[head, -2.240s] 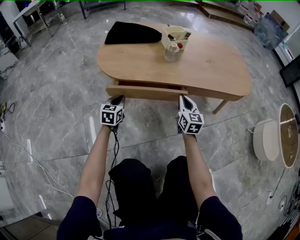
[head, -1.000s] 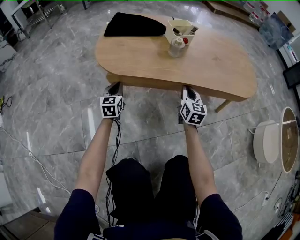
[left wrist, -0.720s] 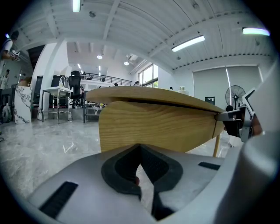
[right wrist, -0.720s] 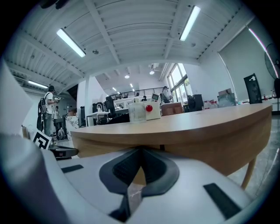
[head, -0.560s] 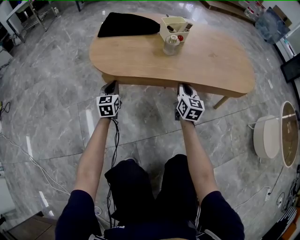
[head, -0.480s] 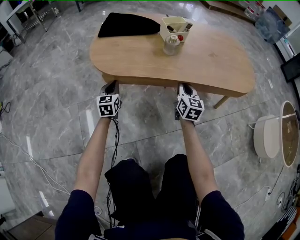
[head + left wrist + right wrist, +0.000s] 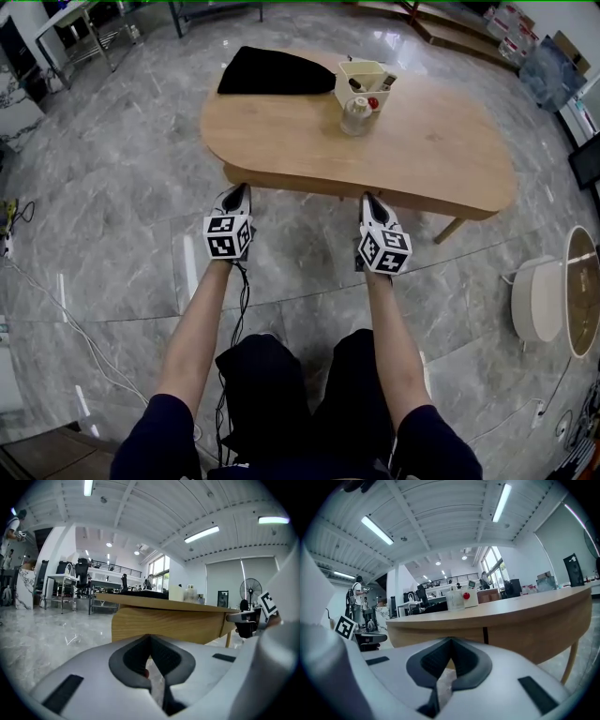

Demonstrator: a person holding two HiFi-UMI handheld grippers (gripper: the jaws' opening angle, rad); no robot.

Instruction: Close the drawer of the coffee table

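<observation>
The wooden coffee table (image 7: 422, 141) stands in front of me. Its drawer front (image 7: 168, 624) sits flush under the top; a seam (image 7: 484, 634) marks its right end in the right gripper view. My left gripper (image 7: 238, 191) is shut and empty, with its tip just short of the drawer's left part. My right gripper (image 7: 371, 200) is also shut with nothing in it, near the drawer's right end. In the gripper views the left gripper (image 7: 150, 637) and the right gripper (image 7: 451, 641) each show their jaws pressed together. I cannot tell whether either tip touches the wood.
On the table's far side lie a black cloth (image 7: 272, 70), a cream organiser box (image 7: 367, 77) and a glass jar (image 7: 356, 114). A white round stand (image 7: 548, 292) is on the grey marble floor at the right. Cables (image 7: 42, 295) trail at the left.
The drawer stood out from the table 2.2 s ago; now it sits in under the top. Both grippers went forward with it and have stayed shut at the table's front edge.
</observation>
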